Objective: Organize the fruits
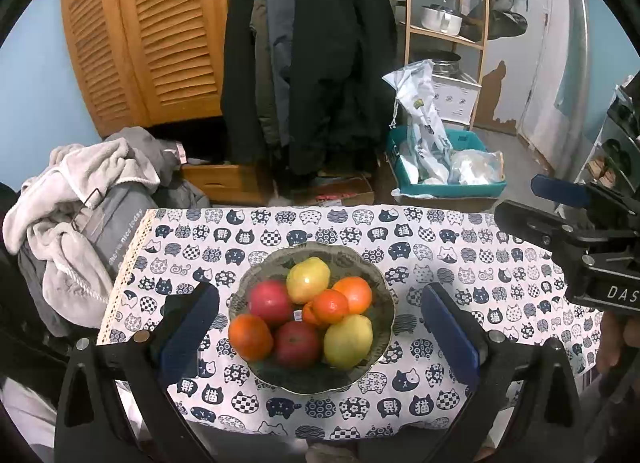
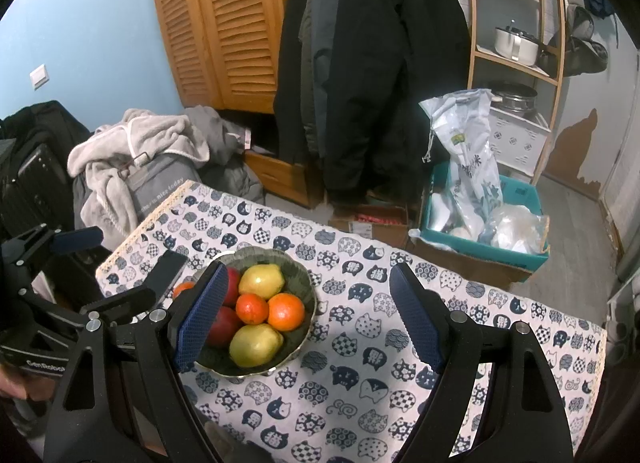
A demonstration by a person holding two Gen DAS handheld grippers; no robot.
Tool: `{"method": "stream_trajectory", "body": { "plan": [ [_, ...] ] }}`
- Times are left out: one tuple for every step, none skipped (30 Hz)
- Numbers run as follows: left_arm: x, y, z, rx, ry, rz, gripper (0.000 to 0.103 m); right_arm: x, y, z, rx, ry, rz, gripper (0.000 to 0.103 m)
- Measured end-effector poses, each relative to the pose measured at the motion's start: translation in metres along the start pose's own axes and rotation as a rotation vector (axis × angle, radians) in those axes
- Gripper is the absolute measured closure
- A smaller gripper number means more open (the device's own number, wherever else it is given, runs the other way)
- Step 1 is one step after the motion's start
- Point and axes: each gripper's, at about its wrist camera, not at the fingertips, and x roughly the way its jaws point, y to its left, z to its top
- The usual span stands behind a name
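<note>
Left wrist view: fruit bowl [image 1: 382, 283] sits mid-worktop, directly ahead between the two blue pads of the left hand-held gripper [image 1: 320, 327].
Bowl contents: two yellow lemons [image 1: 307, 280], two red apples [image 1: 270, 302], and oranges [image 1: 250, 337] heaped together, all touching.
Left hand-held gripper: jaws spread wide, nothing between the pads; the bowl lies beyond them, untouched.
Right hand-held gripper, left wrist view: black body at 3 o'clock of the bowl [image 1: 560, 207], well apart from it.
Right wrist view: bowl [image 2: 304, 283] at 10 o'clock of the right hand-held gripper [image 2: 308, 315], partly behind its left pad.
Right hand-held gripper: jaws spread, holding nothing.
Worktop: covered by a cat-print cloth [image 1: 440, 255].
Beyond the worktop: teal bin [image 1: 452, 187] of bags at 1 o'clock, dark coats [image 1: 320, 63] at 12 o'clock, grey laundry pile [image 1: 80, 203] at 10 o'clock.
</note>
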Motion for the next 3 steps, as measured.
{"method": "stream_trajectory", "body": {
  "plan": [
    [0.0006,-0.0001,0.0005,0.001,0.001,-0.002,0.001,-0.0004,-0.0002,-0.0005,0.0,0.0,0.001,0.021],
    [0.0006,-0.0008,0.0001,0.001,0.002,-0.007,0.001,0.0,-0.0001,0.0003,-0.001,0.0,0.0,0.021],
    [0.0011,-0.0012,-0.0001,0.004,0.004,-0.011,0.001,-0.0001,-0.0002,0.0001,-0.002,-0.001,0.0,0.021]
  ]
}}
